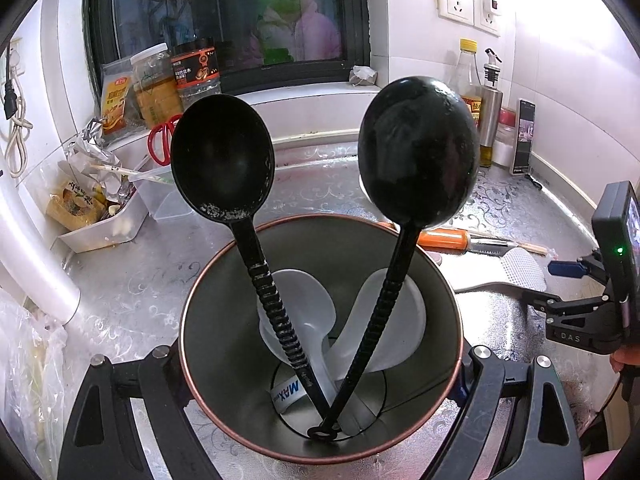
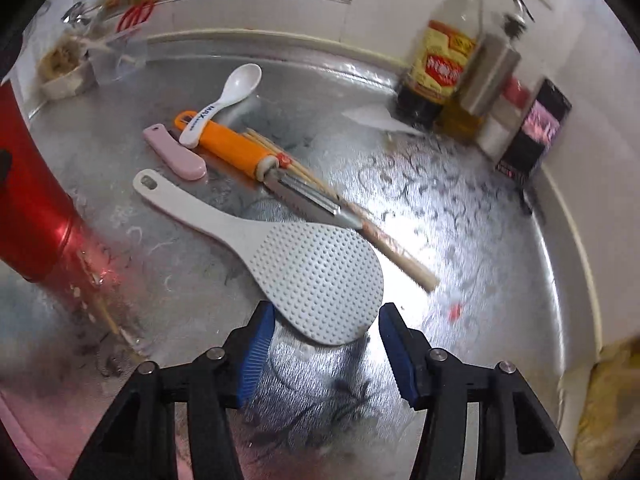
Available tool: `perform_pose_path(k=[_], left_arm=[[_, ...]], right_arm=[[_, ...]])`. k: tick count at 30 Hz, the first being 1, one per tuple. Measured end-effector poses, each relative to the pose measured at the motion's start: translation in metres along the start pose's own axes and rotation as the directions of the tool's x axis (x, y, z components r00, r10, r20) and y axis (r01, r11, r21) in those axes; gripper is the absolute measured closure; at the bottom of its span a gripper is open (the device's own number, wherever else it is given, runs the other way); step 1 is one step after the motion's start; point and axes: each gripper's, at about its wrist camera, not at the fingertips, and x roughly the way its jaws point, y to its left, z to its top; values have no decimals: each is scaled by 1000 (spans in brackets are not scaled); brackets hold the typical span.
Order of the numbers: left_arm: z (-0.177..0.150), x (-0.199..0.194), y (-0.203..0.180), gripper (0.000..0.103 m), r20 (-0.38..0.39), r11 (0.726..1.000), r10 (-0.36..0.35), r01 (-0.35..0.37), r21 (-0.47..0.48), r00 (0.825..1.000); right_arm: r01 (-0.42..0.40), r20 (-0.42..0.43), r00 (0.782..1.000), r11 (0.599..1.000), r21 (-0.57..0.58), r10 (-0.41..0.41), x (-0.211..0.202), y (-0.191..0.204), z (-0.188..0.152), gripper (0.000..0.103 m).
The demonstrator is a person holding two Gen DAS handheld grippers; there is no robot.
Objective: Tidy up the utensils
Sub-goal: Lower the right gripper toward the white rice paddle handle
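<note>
My left gripper (image 1: 320, 360) is shut on a tall canister (image 1: 192, 300), grey inside with a copper rim and red outside (image 2: 36, 208). Two black ladles (image 1: 222, 160) (image 1: 418, 152) stand in it, handles down, above two white spoons (image 1: 304, 304). My right gripper (image 2: 326, 332) is open just above the counter, with the dimpled head of a white rice paddle (image 2: 316, 280) lying between its blue pads (image 2: 256, 352) and apart from them. Beyond the paddle lie an orange-handled knife (image 2: 236, 146), chopsticks (image 2: 384, 240), a white spoon (image 2: 236, 84) and a pink handle (image 2: 176, 152).
A soy bottle (image 2: 444, 60), a steel oil dispenser (image 2: 488, 76) and a phone (image 2: 532, 132) stand against the right wall. A plastic tray with packets (image 1: 100, 224), red scissors (image 1: 160, 140) and jars (image 1: 196, 72) crowd the left and the window sill.
</note>
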Motion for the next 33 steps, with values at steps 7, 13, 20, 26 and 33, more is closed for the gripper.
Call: perform_pose_path(k=[7,13,20,26,33], left_arm=[[0,0,0,12,0,1000,0,0,0,1000],[0,0,0,12,-1,1000,0,0,-1,1000],[0,0,0,12,0,1000,1,-1,-1,1000],[0,0,0,12,1,1000,1,-1,0,1000],[0,0,0,12,-1,1000,1,-1,0,1000]], right_arm=[[24,28,999,997,-75,-22,3,9,7,76],[13,39,999,994,-110,-9,-2,5,16,102],[-51,54,997,997,-56,54,-9,-17,31,100],[-176,67,983,981,82,171,-5,-37,34,98],[-208,-1,978,978,-16,208,13,-10,52,83]])
